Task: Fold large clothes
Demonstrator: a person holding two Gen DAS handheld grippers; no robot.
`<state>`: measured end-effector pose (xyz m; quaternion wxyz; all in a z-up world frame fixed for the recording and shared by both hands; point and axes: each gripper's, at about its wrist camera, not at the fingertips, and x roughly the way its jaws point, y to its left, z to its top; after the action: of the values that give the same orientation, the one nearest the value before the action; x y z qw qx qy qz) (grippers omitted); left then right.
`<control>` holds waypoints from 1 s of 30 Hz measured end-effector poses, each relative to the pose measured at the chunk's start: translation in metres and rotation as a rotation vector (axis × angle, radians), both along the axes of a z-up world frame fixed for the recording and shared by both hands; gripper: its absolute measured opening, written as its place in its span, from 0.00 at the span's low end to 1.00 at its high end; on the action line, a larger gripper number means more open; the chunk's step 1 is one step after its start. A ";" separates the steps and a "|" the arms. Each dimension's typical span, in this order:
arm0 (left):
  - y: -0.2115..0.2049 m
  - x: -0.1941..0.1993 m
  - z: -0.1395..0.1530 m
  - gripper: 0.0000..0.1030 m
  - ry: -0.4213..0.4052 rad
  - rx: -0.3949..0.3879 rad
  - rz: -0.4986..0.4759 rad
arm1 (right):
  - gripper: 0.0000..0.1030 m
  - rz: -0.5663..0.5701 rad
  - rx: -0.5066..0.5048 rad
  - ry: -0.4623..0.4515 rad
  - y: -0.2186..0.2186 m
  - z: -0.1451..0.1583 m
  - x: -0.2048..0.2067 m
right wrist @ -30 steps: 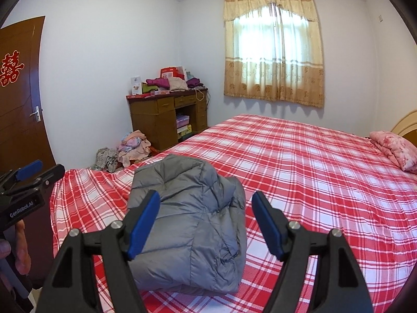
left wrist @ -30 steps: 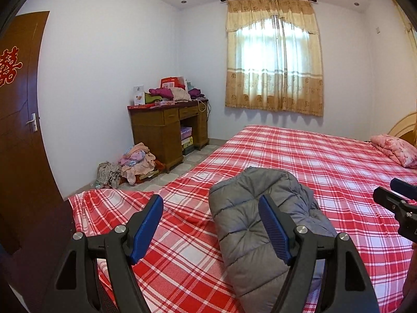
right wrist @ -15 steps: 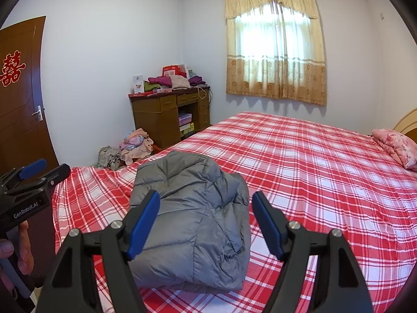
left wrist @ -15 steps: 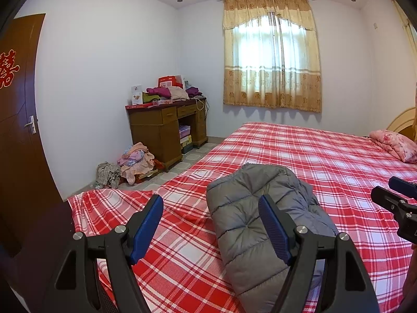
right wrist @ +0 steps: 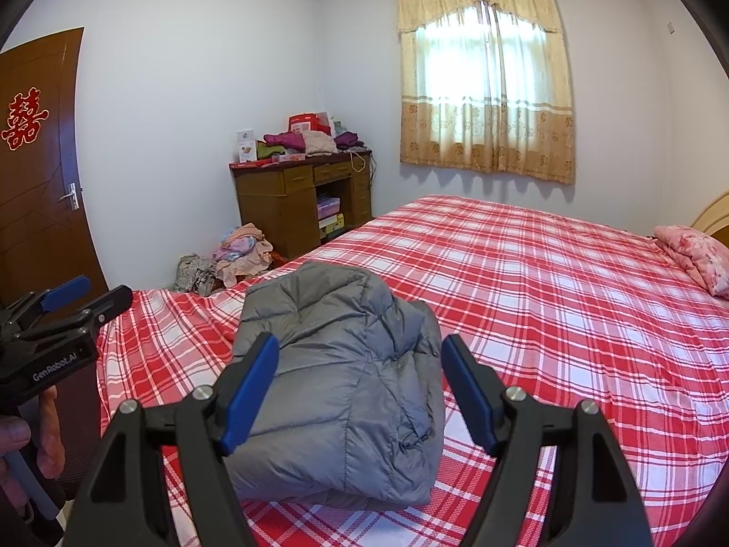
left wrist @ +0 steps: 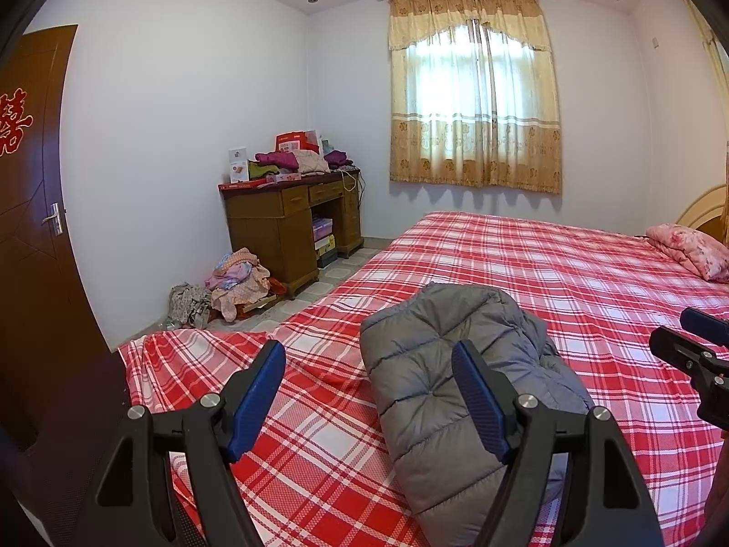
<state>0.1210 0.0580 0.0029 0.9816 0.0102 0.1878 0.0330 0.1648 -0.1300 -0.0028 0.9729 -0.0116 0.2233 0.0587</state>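
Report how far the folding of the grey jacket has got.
Done, by the look of it: the grey puffer jacket lies as a compact folded bundle near the foot of the red plaid bed.
In hand: nothing. The left gripper and right gripper are both open, held above the bed and off the fabric.
Left: perhaps tidying the loose crumpled edge on the bundle's right side; other clothes lie piled by the desk.

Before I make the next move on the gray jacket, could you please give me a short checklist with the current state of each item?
1. Left gripper open and empty: ok.
2. Right gripper open and empty: ok.
3. Gray puffer jacket folded into a compact bundle: ok.
4. Jacket lying fully on the plaid bed, clear of the edge: ok.
5. Sleeves tucked evenly underneath: cannot tell.
6. Pink pillow well apart from the jacket: ok.
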 end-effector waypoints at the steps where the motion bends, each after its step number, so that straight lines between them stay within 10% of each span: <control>1: 0.000 0.000 0.000 0.74 -0.001 0.002 0.000 | 0.74 0.001 0.001 0.000 0.000 0.000 0.000; 30: -0.004 0.004 -0.004 0.74 0.026 0.016 -0.024 | 0.75 0.004 0.008 -0.009 -0.001 0.001 -0.001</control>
<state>0.1249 0.0543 -0.0014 0.9793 0.0207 0.2004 0.0223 0.1637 -0.1306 -0.0018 0.9738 -0.0086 0.2186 0.0614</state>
